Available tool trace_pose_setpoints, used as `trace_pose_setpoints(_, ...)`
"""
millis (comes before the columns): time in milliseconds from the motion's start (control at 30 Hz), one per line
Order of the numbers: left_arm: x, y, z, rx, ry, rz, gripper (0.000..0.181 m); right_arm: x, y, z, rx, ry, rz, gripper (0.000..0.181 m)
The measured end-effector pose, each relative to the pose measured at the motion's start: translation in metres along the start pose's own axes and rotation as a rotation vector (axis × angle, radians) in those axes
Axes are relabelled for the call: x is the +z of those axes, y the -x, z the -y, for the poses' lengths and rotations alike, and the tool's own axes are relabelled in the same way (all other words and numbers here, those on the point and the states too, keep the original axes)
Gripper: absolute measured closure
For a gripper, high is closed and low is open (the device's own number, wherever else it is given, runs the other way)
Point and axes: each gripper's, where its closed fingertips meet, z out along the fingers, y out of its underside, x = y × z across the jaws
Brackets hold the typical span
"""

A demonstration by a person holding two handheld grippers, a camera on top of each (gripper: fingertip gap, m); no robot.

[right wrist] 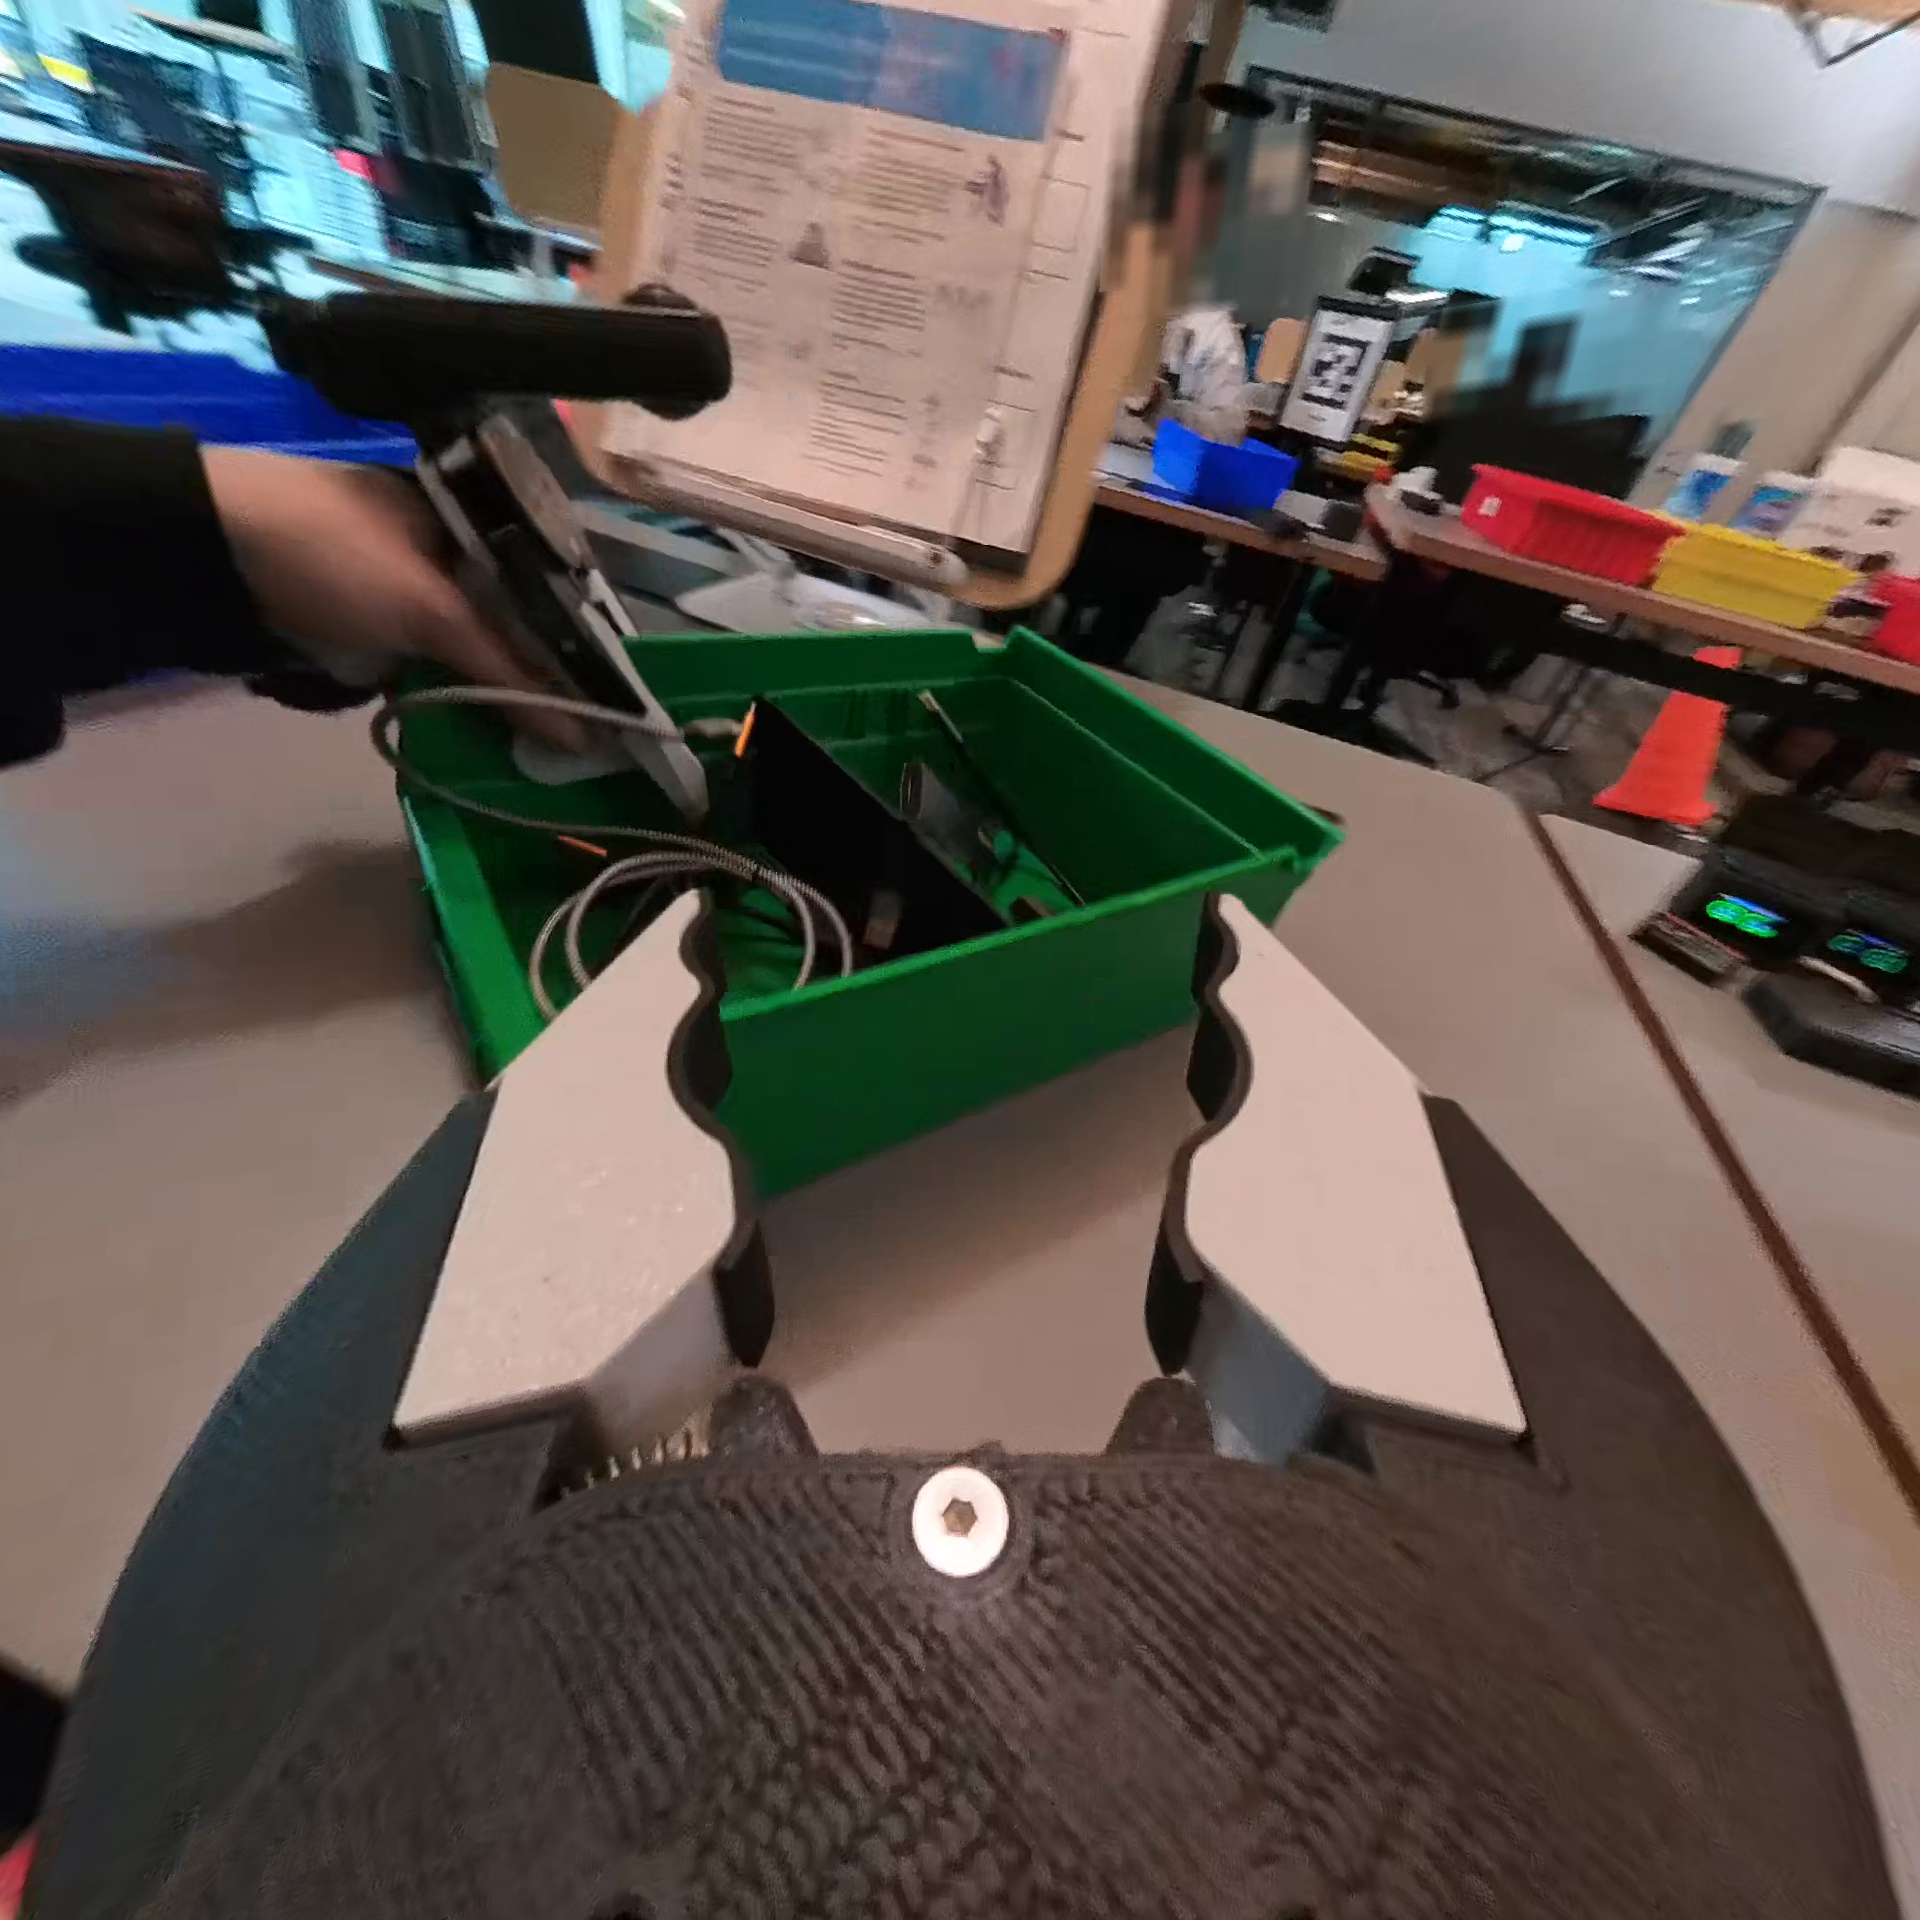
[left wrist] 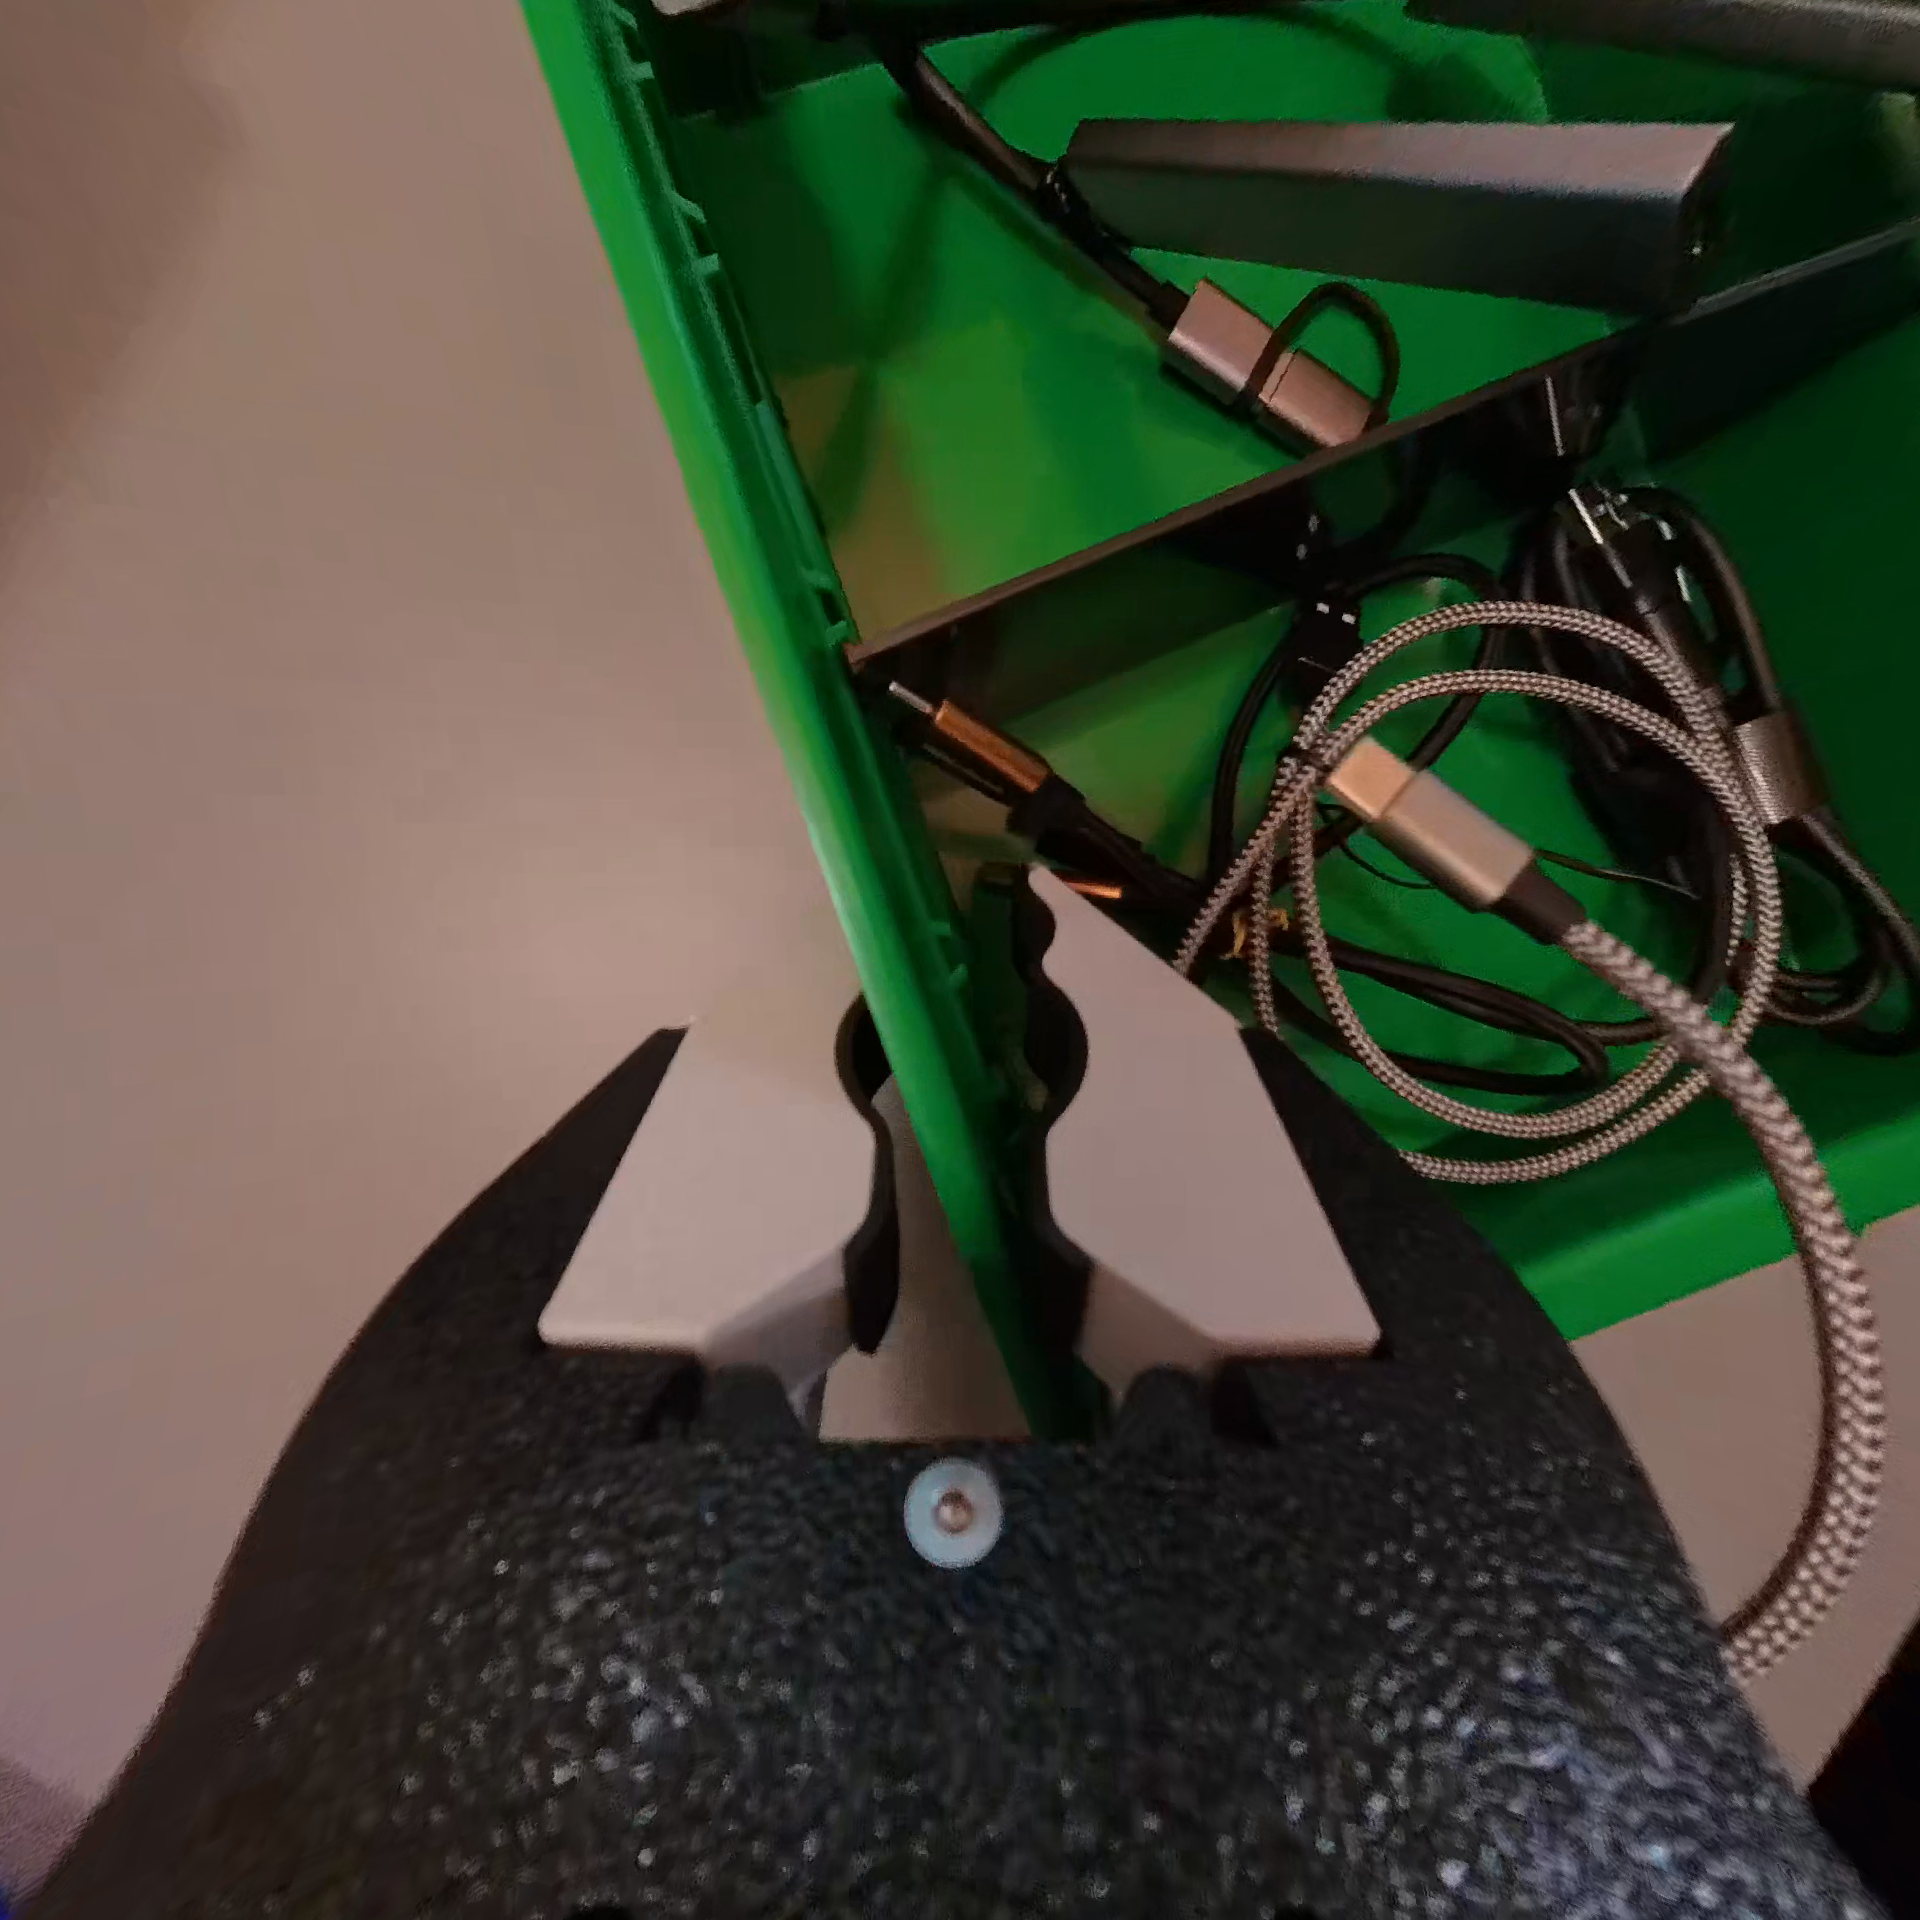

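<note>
Green bin: plastic, open-topped, standing on a grey table; split into compartments by dark dividers.
Left gripper: jaws drawn narrow and clamped on the bin's side wall, one finger outside, one inside. In the right wrist view it reaches down into the bin's left end, held by a person's hand in a dark sleeve.
Right gripper: jaws spread wide, nothing between them; it hangs above the table, just short of the bin's near wall, not touching it.
Near compartment: a grey braided cable lies coiled, its metal plug resting on the loops; one end trails over the bin's rim toward the camera. Black cables are tangled beneath it. A copper-coloured plug sits against the side wall, close to the left gripper's inner finger.
Next compartment: a flat grey box with a short lead ending in a grey adapter.
Surroundings: a tilted board with a printed sheet stands behind the bin. Far tables carry red, yellow and blue bins; an orange cone stands on the floor.
</note>
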Motion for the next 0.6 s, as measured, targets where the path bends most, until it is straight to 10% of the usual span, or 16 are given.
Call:
trace_pose_setpoints(233, -0.074, -0.019, -0.109, 0.053, -0.127, 0.005, 0.162, 0.026, 0.144, 0.113, 0.148, -0.059, 0.419, 0.078)
trace_pose_setpoints(400, -0.109, -0.007, -0.151, -0.050, -0.250, 0.109, 0.159, 0.168, 0.220, 0.187, 0.211, 0.042, 0.592, 0.066)
trace_pose_setpoints(600, -0.130, 0.027, -0.172, -0.139, -0.312, 0.188, 0.157, 0.332, 0.328, 0.088, 0.422, 0.653, 0.579, 0.073)
